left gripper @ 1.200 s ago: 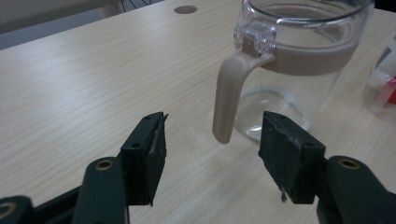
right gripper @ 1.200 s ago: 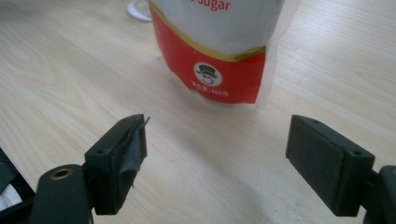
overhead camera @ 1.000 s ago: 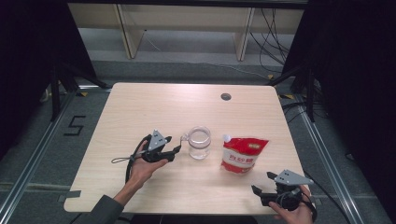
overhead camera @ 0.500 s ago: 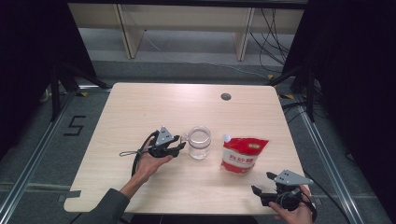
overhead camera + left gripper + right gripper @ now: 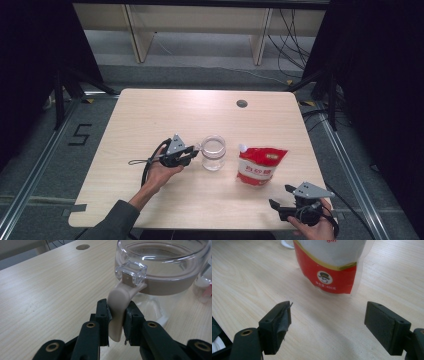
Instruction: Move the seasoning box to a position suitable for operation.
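Note:
A clear glass jar [image 5: 213, 151] with a beige collar stands mid-table, and a beige handle [image 5: 120, 293] sticks out of its left side. My left gripper [image 5: 194, 151] reaches in from the left. Its jaws have just been closing, and in the left gripper view [image 5: 117, 315] the pads press on both sides of that handle. A red and white pouch [image 5: 260, 165] lies flat to the right of the jar. Near the table's front right corner my right gripper [image 5: 280, 196] rests open, its jaws wide apart [image 5: 328, 317] and nothing between them, with the pouch [image 5: 329, 262] lying just ahead.
The light wooden table [image 5: 165, 110] has a round dark cable hole [image 5: 242, 103] near its far edge. Dark curtains hang on both sides, and shelving legs and cables lie on the floor behind the table.
My left gripper has slid a little to the right up to the jar and its jaws have closed on the handle. The right gripper has stayed where it was.

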Demonstrator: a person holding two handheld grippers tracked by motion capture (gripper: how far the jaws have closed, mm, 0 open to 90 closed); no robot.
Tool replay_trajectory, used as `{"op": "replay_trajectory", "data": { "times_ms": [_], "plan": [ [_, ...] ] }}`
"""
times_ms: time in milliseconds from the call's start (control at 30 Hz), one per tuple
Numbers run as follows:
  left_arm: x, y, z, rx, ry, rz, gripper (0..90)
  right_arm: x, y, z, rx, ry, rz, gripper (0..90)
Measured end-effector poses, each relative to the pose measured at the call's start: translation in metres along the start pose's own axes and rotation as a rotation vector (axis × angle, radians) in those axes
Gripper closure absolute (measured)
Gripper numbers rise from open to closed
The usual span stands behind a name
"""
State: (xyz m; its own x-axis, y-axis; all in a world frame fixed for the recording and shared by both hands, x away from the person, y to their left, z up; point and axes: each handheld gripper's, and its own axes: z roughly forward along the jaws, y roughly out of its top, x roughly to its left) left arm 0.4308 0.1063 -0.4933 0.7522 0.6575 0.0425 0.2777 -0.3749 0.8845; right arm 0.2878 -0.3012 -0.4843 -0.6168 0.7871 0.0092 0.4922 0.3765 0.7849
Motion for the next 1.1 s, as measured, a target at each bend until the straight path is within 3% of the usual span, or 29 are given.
{"op": "replay_trajectory", "data": {
  "times_ms": [67, 100, 433, 500, 533, 600, 633, 833, 900, 933, 1000, 1100],
  "plan": [
    [-0.001, 0.000, -0.001, 0.003, 0.002, -0.003, 75.5, 0.002, 0.000, 0.000, 0.007, 0.007, 0.034, 22.3],
    [-0.001, 0.000, -0.001, 0.005, 0.001, 0.008, 75.5, -0.001, 0.000, 0.000, 0.002, 0.005, 0.007, 22.4],
    [-0.005, -0.004, -0.012, 0.001, -0.058, 0.025, 75.4, 0.001, -0.001, -0.001, 0.005, 0.007, 0.035, 22.6],
    [-0.008, -0.005, -0.014, -0.005, -0.067, 0.008, 75.6, 0.000, -0.001, -0.001, 0.000, 0.000, 0.027, 22.6],
    [-0.007, -0.005, -0.016, -0.007, -0.074, 0.028, 75.6, -0.001, -0.001, 0.000, -0.008, 0.002, 0.009, 22.6],
    [-0.012, -0.005, -0.019, -0.009, -0.088, 0.018, 75.7, 0.002, -0.001, -0.001, 0.000, 0.003, 0.035, 22.7],
    [-0.013, -0.005, -0.021, -0.005, -0.083, 0.019, 75.7, 0.000, -0.001, 0.000, -0.005, 0.000, 0.018, 22.7],
    [-0.022, -0.010, -0.031, -0.004, -0.121, 0.004, 75.8, 0.000, -0.001, 0.000, -0.009, 0.007, 0.026, 23.2],
    [-0.024, -0.011, -0.033, -0.006, -0.127, -0.007, 75.8, 0.001, -0.001, 0.000, -0.002, 0.004, 0.031, 23.3],
    [-0.025, -0.011, -0.035, -0.003, -0.118, 0.012, 75.8, 0.001, -0.001, 0.000, -0.005, 0.003, 0.023, 23.4],
    [-0.027, -0.012, -0.036, 0.005, -0.121, -0.001, 75.8, 0.000, 0.000, 0.000, -0.009, 0.002, 0.012, 23.5],
    [-0.032, -0.013, -0.040, 0.012, -0.114, 0.013, 75.6, 0.002, 0.000, 0.000, -0.002, 0.003, 0.016, 23.5]
  ]
}}
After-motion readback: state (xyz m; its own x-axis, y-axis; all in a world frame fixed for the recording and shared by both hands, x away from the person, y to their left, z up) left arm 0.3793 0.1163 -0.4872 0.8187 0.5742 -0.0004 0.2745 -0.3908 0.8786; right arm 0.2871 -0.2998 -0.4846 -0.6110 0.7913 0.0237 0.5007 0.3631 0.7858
